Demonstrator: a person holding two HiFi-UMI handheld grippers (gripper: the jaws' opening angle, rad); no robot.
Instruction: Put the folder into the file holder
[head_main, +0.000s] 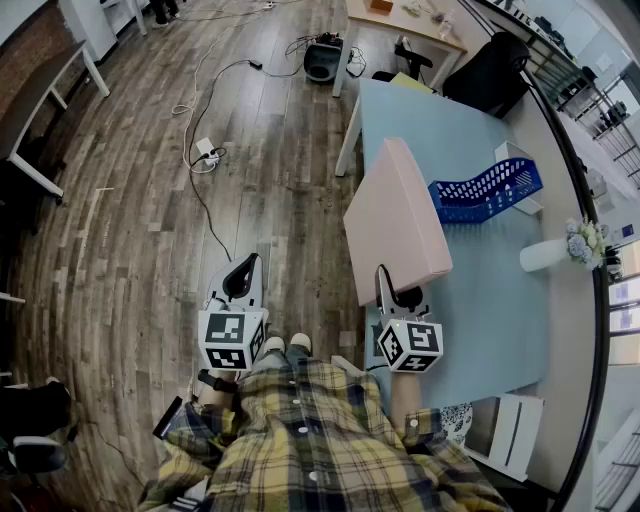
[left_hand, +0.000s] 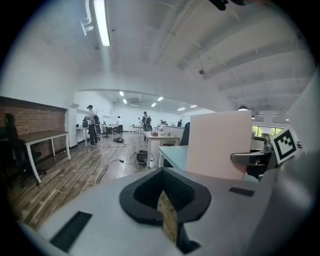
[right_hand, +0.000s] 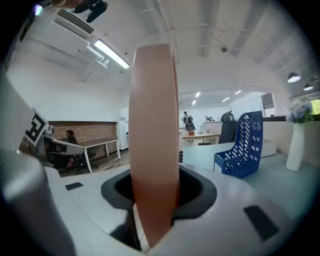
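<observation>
A stiff pink folder (head_main: 395, 215) is raised over the near left part of the light blue table (head_main: 480, 300), and my right gripper (head_main: 385, 278) is shut on its near edge. In the right gripper view the folder (right_hand: 155, 140) stands edge-on between the jaws. The blue mesh file holder (head_main: 487, 190) lies beyond it at the table's right side, and the right gripper view shows the file holder (right_hand: 245, 147) to the right. My left gripper (head_main: 243, 268) hangs over the wood floor left of the table, shut and holding nothing.
A white vase with flowers (head_main: 560, 248) stands at the table's right edge and a white device (head_main: 510, 430) at its near corner. A black chair (head_main: 490, 70) is behind the table. Cables and a power strip (head_main: 205, 152) lie on the floor, and a black bin (head_main: 323, 60) stands there.
</observation>
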